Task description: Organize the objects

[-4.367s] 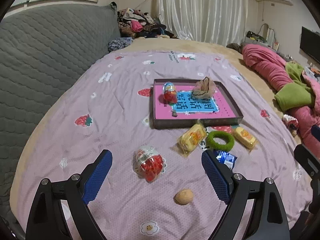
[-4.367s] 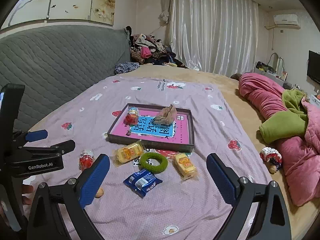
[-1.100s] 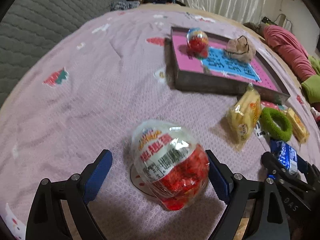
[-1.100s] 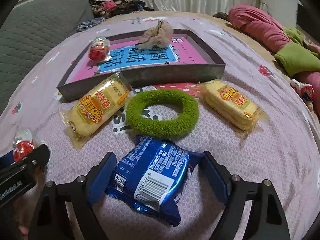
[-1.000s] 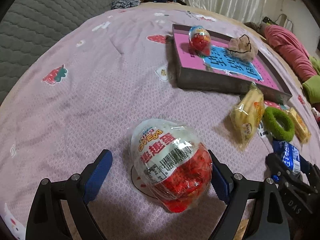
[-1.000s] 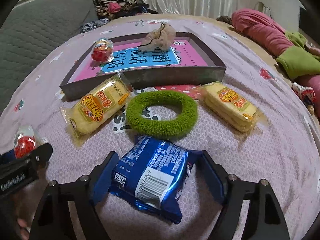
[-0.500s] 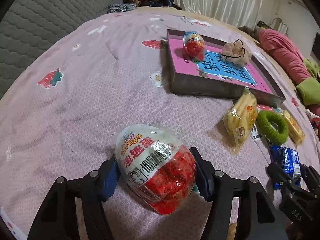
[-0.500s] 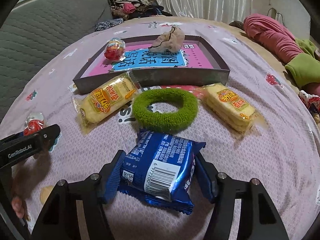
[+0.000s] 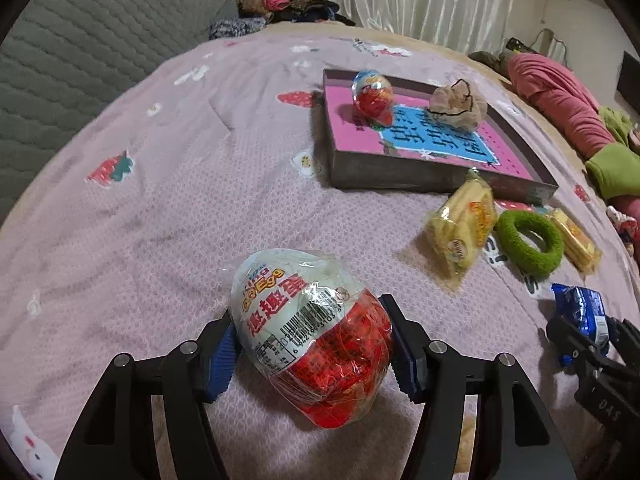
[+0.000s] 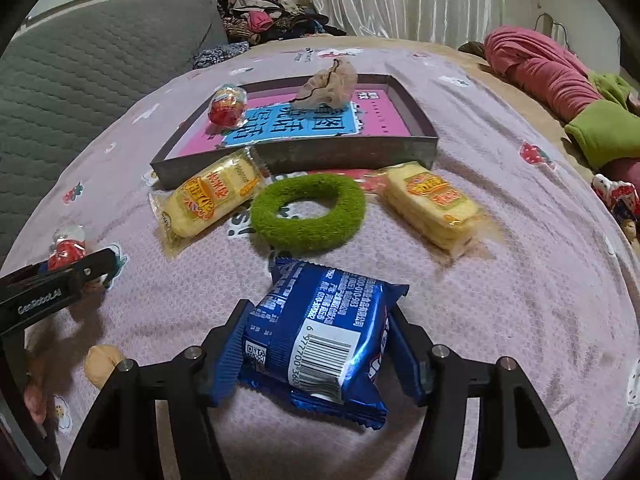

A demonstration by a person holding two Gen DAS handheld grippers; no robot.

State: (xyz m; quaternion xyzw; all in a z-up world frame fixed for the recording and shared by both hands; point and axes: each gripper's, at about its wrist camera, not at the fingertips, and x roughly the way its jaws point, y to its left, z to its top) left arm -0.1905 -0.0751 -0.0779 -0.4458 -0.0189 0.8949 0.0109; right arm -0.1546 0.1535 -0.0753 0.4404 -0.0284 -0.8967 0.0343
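1. The left gripper (image 9: 312,344) has its jaws closed in about halfway onto the wrapped toy egg (image 9: 312,336), both blue pads pressing its sides. The egg sits low over the purple bedspread (image 9: 160,200), near its front edge. Judgement: the crinkly film can slip, so keep the squeeze steady and lift straight up before swinging over.
2. The open box (image 9: 400,178), which already holds another egg (image 9: 372,96) and a crumpled beige pouch (image 9: 458,104), lies well ahead and looks like the goal. Clear its near wall and set down on bare pink floor.
3. The yellow snack packs (image 10: 212,196) and green ring (image 10: 308,212) lie just in front of the box; pass above them.
4. The right gripper (image 10: 320,348) has just been closing, and its jaws now pinch the blue biscuit packet (image 10: 320,332), raised slightly off the bedspread. The packet is soft, so avoid crushing it and bring it in beside the pouch.
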